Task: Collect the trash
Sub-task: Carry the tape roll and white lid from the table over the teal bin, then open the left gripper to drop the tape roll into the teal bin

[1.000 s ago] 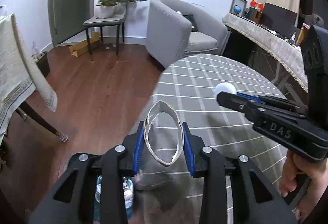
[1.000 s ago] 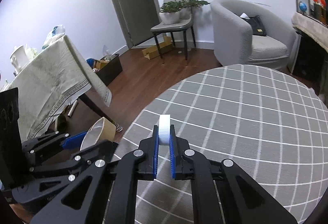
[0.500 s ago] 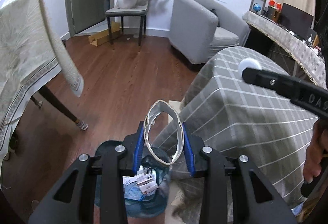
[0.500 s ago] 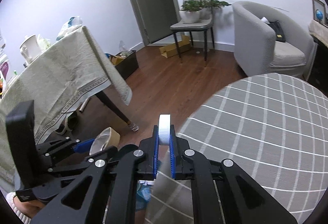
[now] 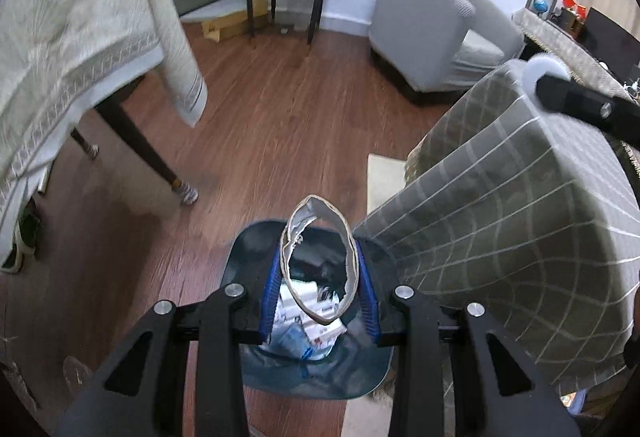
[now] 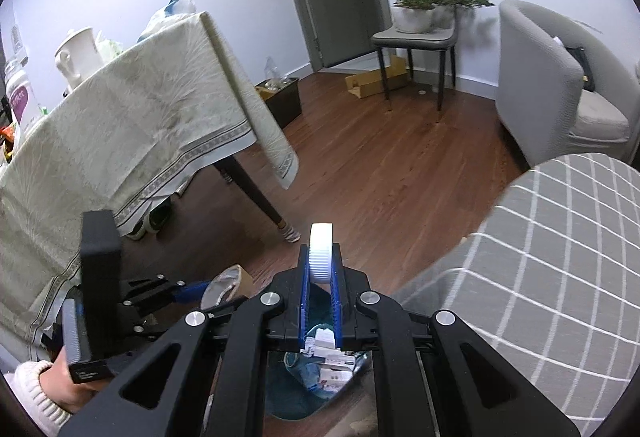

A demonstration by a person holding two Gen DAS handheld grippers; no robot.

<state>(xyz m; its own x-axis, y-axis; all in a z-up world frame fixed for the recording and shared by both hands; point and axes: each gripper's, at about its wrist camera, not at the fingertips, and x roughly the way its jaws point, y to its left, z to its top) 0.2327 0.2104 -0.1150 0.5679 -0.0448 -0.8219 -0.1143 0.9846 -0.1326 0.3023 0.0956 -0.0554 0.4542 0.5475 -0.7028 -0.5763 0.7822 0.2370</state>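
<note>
1. Left tongs clamp a squashed paper cup directly over the trash bin.
2. Right tongs pinch a white ribbed cap above the bin, the checked worktop at 3 o'clock.

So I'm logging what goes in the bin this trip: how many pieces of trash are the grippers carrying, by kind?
Squashed cardboard ring, in the left gripper: 1
White ribbed cap, in the right gripper: 1
Total: 2, both above the blue bin.

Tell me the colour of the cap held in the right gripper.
White, with a ribbed edge. The cap shows best in the right wrist view, clamped between the right gripper's blue pads.
</note>
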